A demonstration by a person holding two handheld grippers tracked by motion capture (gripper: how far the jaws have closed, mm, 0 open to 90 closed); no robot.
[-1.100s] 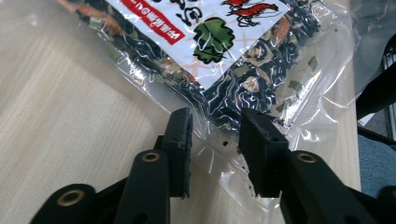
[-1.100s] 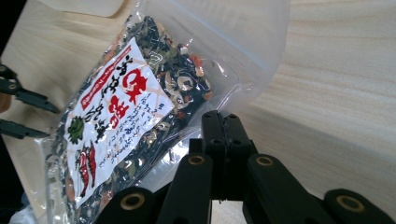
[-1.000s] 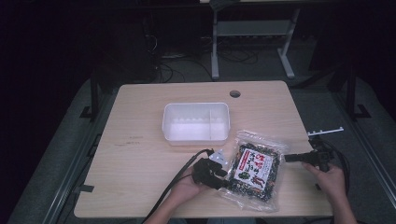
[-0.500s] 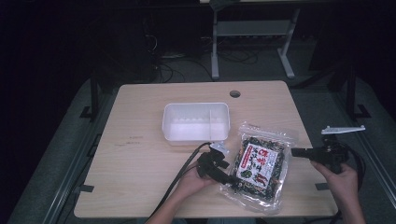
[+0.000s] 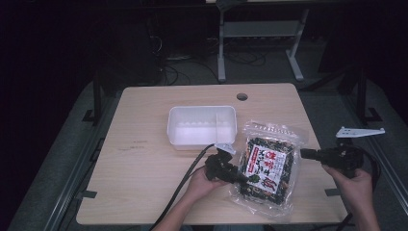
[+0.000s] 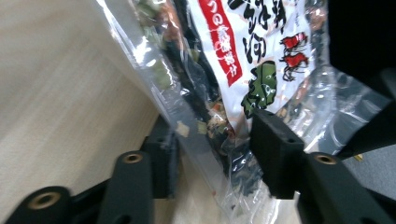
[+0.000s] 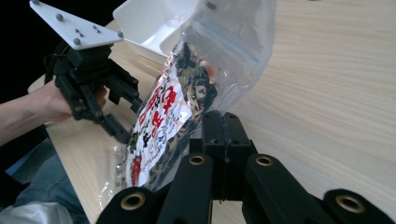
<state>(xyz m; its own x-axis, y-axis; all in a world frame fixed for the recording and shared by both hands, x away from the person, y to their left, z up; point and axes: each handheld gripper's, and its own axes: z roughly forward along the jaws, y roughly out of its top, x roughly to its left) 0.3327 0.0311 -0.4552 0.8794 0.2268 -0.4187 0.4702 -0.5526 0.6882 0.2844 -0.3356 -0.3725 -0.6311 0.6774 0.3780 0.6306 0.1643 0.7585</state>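
Observation:
A clear bag of dried seaweed mix with a red and white label lies at the table's right front, its right side raised. My right gripper is shut on the bag's clear right edge; in the right gripper view its jaws stand together at the bag. My left gripper is at the bag's lower left edge. Its jaws have just been closing, with the bag between them and both pads against it. The right gripper view has the left gripper beyond the bag.
A white plastic tray with a divider stands at the table's middle, just behind the bag and the left gripper; its wall is near the bag's top. A cable hole is at the back. The left gripper's cable runs to the front edge.
The right gripper has risen a little and drawn rightward with the bag's right edge, tilting the bag up on that side. The left hand has stayed nearly in place at the bag's left edge.

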